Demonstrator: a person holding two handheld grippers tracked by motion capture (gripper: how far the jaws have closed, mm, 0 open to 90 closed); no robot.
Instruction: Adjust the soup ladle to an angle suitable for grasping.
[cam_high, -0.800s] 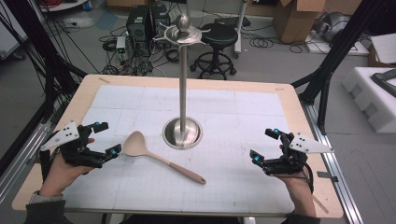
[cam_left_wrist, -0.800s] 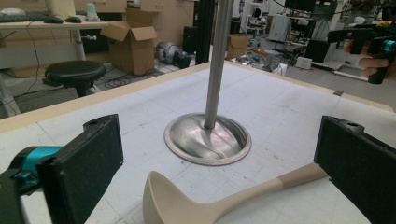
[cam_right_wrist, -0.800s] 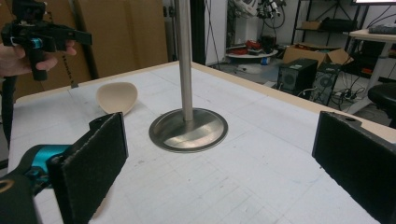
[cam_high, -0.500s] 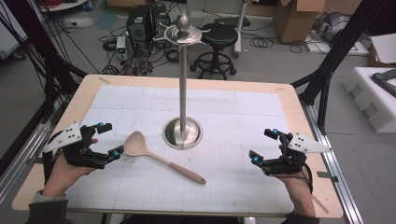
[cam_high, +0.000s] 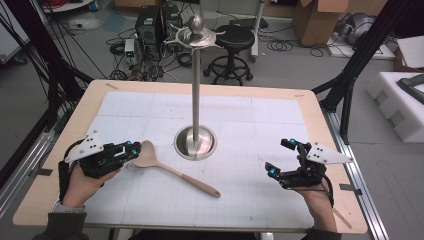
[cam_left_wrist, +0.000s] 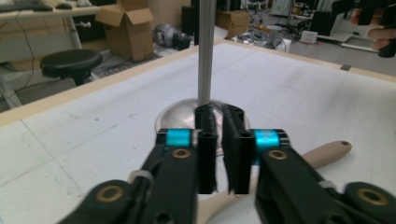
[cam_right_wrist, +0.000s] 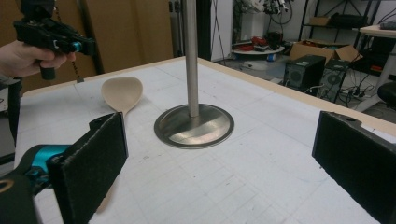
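The left tool (cam_high: 131, 148) is now sitting right at the bowl of the wooden spoon (cam_high: 170, 167), having crept in from the left edge of the tabletop (cam_high: 60, 165) over the last moment; a moment ago there was a clear gap between its tips and the spoon, and that gap is gone. Its jaws are standing nearly together, with only a thin slit between the pads, as the left gripper view (cam_left_wrist: 223, 154) is showing, and nothing is pinched in that slit: the pale bowl is lying just under and in front of the tips. The spoon itself is lying flat on the white gridded mat, bowl toward the person's left, handle running diagonally toward the near middle, just beside the round base of the tall metal stand (cam_high: 195, 142) but not touching it. It is not shifting between the pictures.

The right tool (cam_high: 285, 157) is hovering over the right side of the tabletop, well apart from the spoon, and its jaws are spread wide, as the right gripper view (cam_right_wrist: 224, 158) is making plain.

To my eye this is meaning the left hand is lining up on the spoon's bowl, yet with the jaws this narrow it is either going to nudge the spoon or must open before any pick-up.
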